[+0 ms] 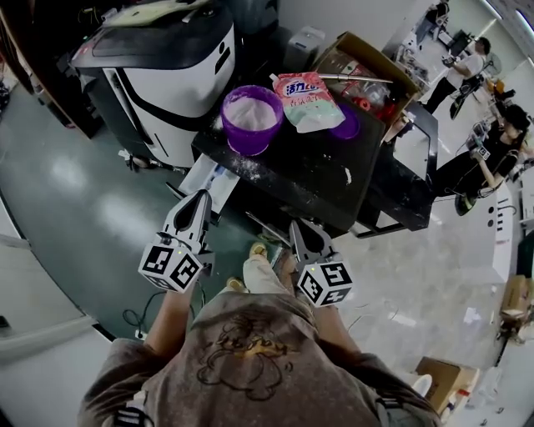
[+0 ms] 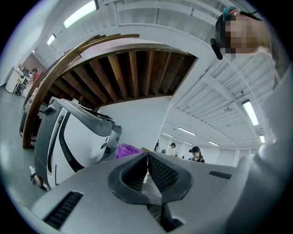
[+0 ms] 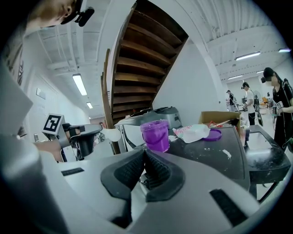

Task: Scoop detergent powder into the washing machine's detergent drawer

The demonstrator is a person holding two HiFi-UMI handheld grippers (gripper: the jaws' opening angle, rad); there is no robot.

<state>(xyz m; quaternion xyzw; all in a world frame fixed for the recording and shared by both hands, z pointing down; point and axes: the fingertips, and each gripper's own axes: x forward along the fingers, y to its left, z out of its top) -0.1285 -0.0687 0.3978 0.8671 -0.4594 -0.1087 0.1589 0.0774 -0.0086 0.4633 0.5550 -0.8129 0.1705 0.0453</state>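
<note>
a: where does the head view sit?
b: high up, facing steeply down onto the black table [image 1: 309, 167] and purple tub [image 1: 251, 118].
a: and the gripper views?
b: low, close behind their own jaws, tilted up. the right one faces the table edge, tub [image 3: 155, 135] near; the left faces the washing machine [image 2: 87, 137], tub [image 2: 128, 150] peeking beside it.
a: what's shared?
b: the tub, in all three.

floor [image 1: 67, 200] was glossy grey-green | walls [image 2: 137, 121] white | wooden staircase [image 2: 132, 73] rose overhead | ceiling strip lights [image 2: 80, 13] were lit | people [image 1: 492, 150] stood at right | cardboard box [image 1: 442, 375] lay on floor
</note>
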